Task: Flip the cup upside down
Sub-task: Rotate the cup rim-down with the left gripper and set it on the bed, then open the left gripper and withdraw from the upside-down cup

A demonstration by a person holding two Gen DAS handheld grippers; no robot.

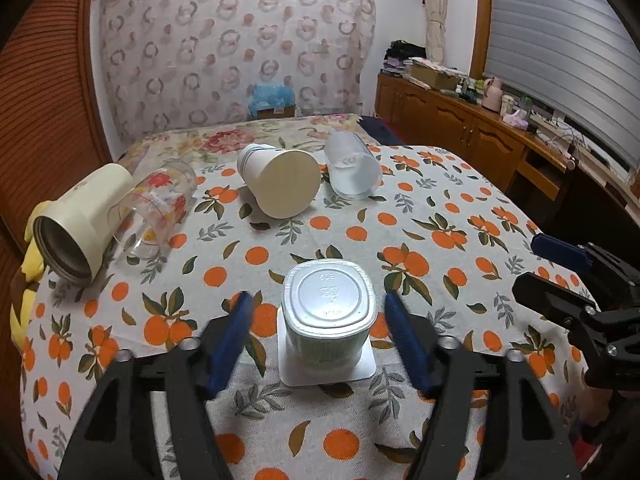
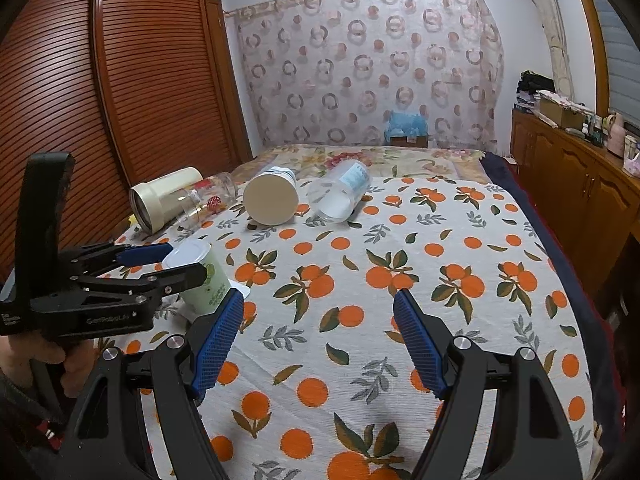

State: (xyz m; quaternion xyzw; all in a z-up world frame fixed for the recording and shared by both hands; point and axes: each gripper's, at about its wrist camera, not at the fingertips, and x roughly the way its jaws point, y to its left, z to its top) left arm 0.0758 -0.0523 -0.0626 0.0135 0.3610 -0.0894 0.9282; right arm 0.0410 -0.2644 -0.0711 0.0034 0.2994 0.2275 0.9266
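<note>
Green-sided cup [image 1: 329,320] stands inverted on its square rim between the spread left gripper [image 1: 320,336] fingers.
Gaps show on both sides; right gripper [image 2: 320,344], also spread, hovers over bare tablecloth [image 2: 400,240].

The cup [image 1: 329,320], a small pale green plastic pot with a squarish rim flange, stands upside down on the orange-patterned cloth, its embossed base facing up.
</note>
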